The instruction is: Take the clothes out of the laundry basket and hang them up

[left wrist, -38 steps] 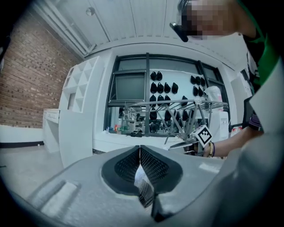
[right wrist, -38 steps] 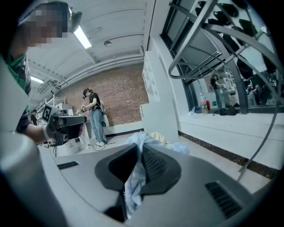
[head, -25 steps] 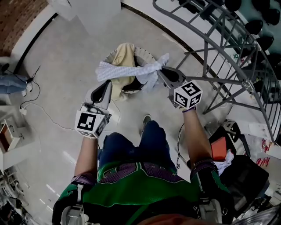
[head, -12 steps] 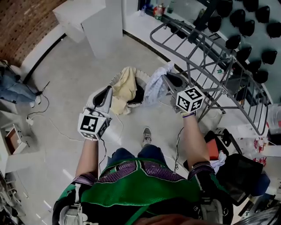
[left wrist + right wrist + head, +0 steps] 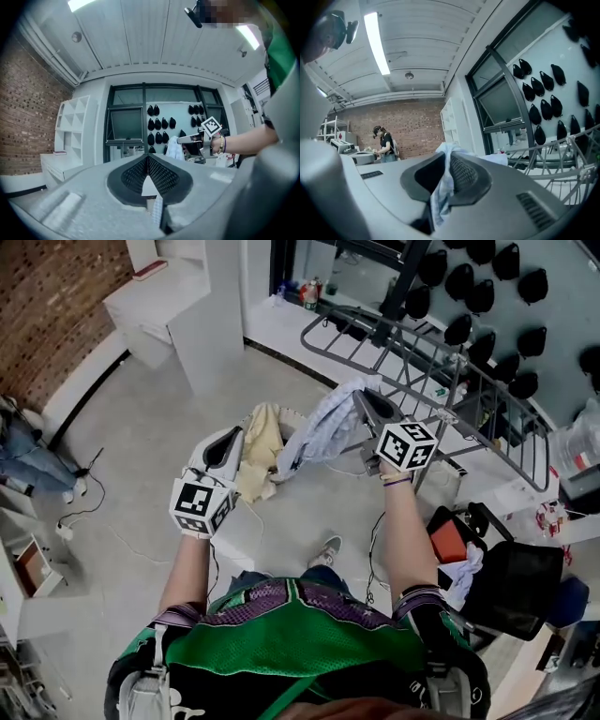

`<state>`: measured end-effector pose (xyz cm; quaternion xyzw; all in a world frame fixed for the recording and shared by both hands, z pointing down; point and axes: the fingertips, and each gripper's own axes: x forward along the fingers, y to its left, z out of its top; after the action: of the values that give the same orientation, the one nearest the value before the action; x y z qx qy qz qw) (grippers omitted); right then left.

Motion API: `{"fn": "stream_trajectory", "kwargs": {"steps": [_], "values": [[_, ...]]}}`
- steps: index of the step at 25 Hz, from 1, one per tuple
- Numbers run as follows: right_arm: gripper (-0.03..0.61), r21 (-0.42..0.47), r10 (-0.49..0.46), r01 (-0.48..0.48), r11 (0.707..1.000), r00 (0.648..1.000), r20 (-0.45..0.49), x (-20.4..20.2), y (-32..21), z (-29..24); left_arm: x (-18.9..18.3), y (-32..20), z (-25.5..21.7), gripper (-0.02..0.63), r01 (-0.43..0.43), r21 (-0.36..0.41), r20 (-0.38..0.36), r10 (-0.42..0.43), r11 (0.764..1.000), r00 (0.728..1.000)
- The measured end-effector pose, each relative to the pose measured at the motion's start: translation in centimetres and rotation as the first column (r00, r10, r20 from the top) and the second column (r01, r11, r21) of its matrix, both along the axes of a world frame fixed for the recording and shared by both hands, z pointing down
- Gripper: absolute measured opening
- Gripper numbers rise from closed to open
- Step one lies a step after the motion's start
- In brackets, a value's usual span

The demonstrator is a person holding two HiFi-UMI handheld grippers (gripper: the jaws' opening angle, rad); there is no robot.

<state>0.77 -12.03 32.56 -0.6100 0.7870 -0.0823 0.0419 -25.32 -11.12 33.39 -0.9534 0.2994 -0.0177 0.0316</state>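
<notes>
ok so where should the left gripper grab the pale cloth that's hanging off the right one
The loose lower end of the pale cloth, approached from the left. The right gripper pinches its upper end, so the rest droops in a bunch toward the left gripper, on its near side. That gripper's jaws are shut, so they'd likely need opening first.
</notes>
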Motion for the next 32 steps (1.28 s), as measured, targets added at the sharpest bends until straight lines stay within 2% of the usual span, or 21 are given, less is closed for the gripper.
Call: {"fn": "stream_trajectory", "kwargs": {"steps": [3,5,7,10,14,20,27,32], "values": [[0.037,0.035,0.023,-0.024,0.999,0.999,0.030,-0.2,1.6,-2.5,1.0,0.8,-2.2,0.018,-0.036,0.057,-0.012,0.037,0.998,0.999],[0.037,0.051,0.036,-0.037,0.998,0.999,0.033,0.4,2.7,-4.3,2.4,1.0,-3.6,0.018,-0.055,0.067,-0.042,0.057,0.996,0.997],[0.037,0.061,0.053,-0.055,0.997,0.998,0.031,1.3,3.8,-5.9,4.4,1.2,-4.6,0.018,-0.083,0.065,-0.069,0.088,0.994,0.994],[0.037,0.073,0.084,-0.086,0.994,0.996,0.034,3.1,6.1,-7.7,8.2,2.3,-5.4,0.018,-0.127,0.088,-0.060,0.133,0.988,0.989],[0.037,0.106,0.112,-0.115,0.988,0.993,0.033,7.1,8.8,-10.3,14.1,4.3,-6.0,0.018,-0.173,0.130,-0.029,0.178,0.976,0.984],[0.037,0.143,0.173,-0.176,0.974,0.984,0.034,14.2,12.3,-12.7,23.2,7.3,-6.3,0.018,-0.272,0.100,-0.078,0.280,0.957,0.957],[0.037,0.170,0.213,-0.212,0.962,0.977,0.017,22.5,15.5,-14.6,33.9,11.4,-6.0,0.018,-0.350,0.103,-0.068,0.357,0.931,0.932],[0.037,0.192,0.230,-0.231,0.954,0.973,0.030,26.7,17.7,-15.1,38.9,14.3,-4.9,0.018,-0.408,0.073,-0.062,0.412,0.910,0.909]]}}
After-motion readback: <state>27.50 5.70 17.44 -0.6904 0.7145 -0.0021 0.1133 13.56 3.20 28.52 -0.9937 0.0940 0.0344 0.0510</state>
